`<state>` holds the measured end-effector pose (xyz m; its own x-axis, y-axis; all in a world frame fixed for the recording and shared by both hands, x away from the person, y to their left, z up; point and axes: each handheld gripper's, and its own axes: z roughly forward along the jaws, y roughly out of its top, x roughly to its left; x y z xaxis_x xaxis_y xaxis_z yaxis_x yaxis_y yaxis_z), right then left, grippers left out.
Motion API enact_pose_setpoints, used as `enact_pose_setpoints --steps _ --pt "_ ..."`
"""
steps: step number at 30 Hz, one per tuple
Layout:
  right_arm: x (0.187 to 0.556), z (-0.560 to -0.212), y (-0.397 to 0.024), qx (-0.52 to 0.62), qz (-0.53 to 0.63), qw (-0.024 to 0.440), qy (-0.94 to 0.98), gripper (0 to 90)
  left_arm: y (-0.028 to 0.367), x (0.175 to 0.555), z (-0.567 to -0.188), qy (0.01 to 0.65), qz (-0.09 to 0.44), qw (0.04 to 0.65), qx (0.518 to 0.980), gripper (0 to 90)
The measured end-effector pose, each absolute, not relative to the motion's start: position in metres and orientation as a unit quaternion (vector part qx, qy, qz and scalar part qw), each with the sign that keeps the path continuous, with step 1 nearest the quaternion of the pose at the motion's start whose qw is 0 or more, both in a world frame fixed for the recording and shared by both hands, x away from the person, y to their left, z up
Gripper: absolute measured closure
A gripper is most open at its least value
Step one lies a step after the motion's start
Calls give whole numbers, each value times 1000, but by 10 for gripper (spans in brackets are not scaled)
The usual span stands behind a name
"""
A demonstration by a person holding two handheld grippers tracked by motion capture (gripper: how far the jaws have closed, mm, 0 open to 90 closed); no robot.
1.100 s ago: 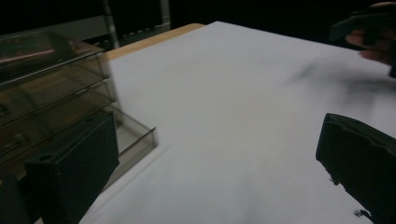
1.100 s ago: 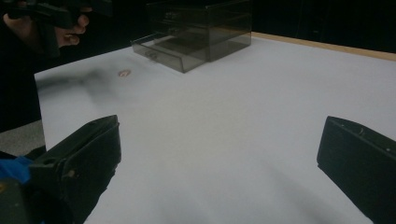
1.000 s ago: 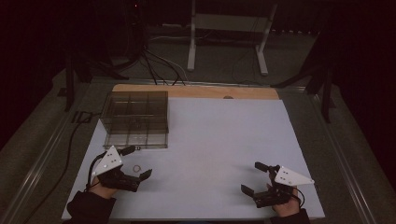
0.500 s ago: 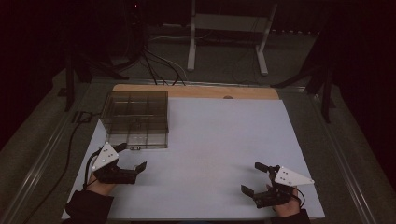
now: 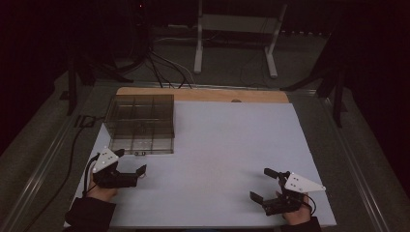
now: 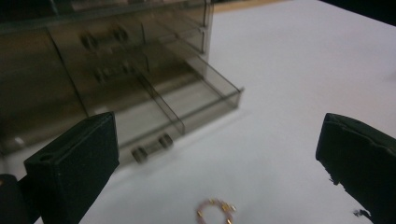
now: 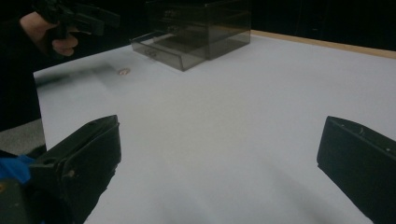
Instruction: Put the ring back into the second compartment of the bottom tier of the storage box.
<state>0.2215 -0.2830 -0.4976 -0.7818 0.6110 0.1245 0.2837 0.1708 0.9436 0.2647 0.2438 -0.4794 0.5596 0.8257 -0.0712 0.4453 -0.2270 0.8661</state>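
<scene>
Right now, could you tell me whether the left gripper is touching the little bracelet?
Apart. The left gripper view shows the bracelet lying on the table between the open jaws, clear of both.

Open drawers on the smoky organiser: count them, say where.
1. The bottom drawer of the organiser is pulled out toward the bracelet; the others look shut.

White table [image 5: 232,145] bears drawer box [image 5: 140,123] (smoky), bracelet [image 6: 215,211].

Drawer box [image 5: 141,123] at far left of table [image 5: 232,145], one drawer [image 6: 187,100] pulled out toward near side. Small bracelet [image 6: 215,211] on table just near of drawer. Left tongs [image 5: 133,170] near-left, right tongs [image 5: 261,186] near-right, well apart.
</scene>
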Motion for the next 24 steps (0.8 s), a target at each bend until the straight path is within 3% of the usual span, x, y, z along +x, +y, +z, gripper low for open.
enact_pose_setpoints --steps 24 --pt "221 -498 -284 301 567 144 753 0 243 270 -494 460 191 371 784 240"
